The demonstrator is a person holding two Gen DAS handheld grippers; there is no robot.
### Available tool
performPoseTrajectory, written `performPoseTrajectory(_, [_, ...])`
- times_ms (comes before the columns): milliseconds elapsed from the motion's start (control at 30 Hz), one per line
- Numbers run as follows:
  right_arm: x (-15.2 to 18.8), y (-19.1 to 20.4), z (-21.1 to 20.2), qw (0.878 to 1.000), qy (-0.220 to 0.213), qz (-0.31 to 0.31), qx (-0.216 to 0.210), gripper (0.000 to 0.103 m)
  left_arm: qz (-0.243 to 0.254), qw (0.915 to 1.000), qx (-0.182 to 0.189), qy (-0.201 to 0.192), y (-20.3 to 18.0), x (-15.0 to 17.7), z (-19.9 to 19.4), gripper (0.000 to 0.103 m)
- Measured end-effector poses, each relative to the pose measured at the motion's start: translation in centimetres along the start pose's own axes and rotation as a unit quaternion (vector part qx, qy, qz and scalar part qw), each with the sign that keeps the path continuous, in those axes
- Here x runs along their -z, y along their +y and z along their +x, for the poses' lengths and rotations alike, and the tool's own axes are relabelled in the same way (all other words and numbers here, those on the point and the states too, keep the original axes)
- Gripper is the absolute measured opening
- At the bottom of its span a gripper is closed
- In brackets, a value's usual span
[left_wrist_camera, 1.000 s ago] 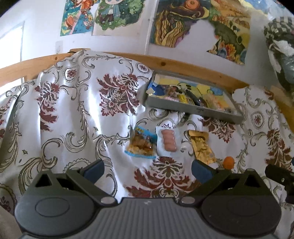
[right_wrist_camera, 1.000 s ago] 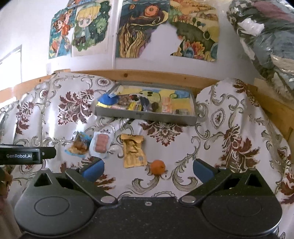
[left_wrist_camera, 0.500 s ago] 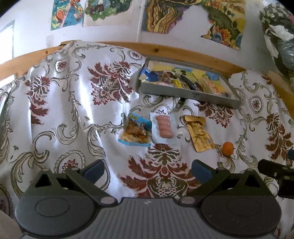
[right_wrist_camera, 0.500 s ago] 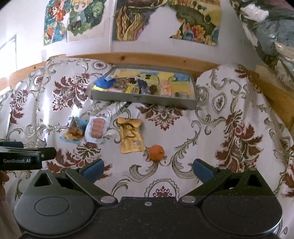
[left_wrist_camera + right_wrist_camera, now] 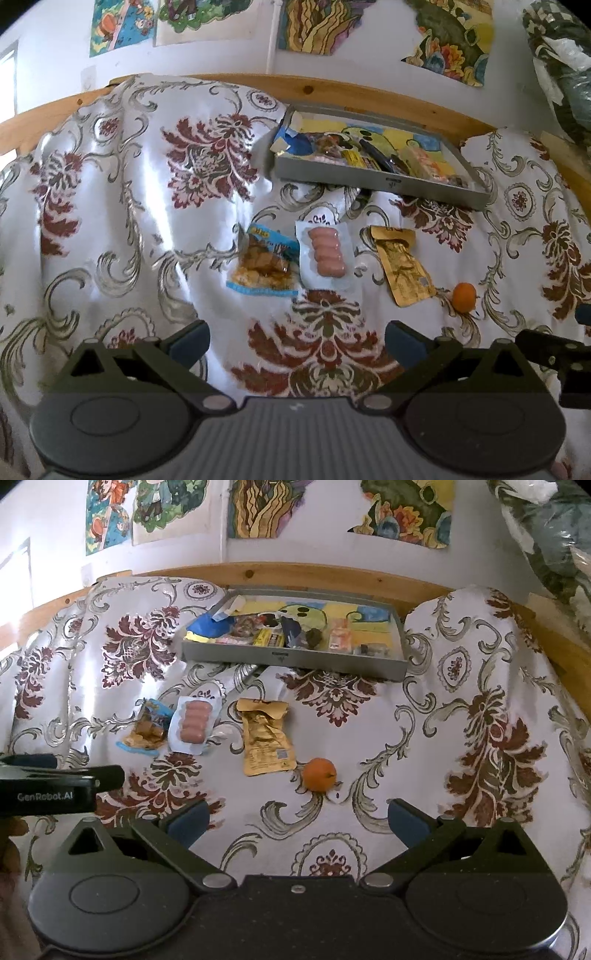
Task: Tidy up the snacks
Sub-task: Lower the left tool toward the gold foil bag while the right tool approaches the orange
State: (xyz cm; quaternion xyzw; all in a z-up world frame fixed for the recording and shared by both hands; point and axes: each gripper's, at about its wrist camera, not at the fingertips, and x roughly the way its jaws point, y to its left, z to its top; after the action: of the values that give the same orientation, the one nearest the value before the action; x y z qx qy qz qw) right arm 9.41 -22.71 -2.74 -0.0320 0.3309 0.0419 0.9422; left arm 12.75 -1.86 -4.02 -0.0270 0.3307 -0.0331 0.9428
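Snacks: four lie in a row on your floral cloth [image 5: 424, 738], near the grey tray [image 5: 295, 659] | sausage pack [image 5: 325, 254] between brown-snack bag [image 5: 264, 264] and gold pouch [image 5: 402, 267], orange [image 5: 319, 774] rightmost | your left gripper [image 5: 297, 338] and right gripper [image 5: 297, 818] both gape wide, empty.

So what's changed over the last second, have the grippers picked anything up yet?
No. Both the left gripper and right gripper have advanced toward the snacks, jaws open and empty. The sausage pack, gold pouch, orange and gray tray lie where they were.
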Motion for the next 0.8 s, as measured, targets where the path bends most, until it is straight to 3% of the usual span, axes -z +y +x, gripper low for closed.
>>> performPoseTrajectory(633, [-2.7,-2.6,4.9,0.996,0.01,-0.084,0.019,0.102,0.011,0.9979,0.06,-0.021,-2.7,-1.9,6.3,0.103])
performPoseTrajectory(800, [-3.0,-3.4,6.6,0.995,0.021,-0.086,0.035,0.102,-0.011,0.996,0.088,-0.014,-3.1,-2.3,8.3,0.103])
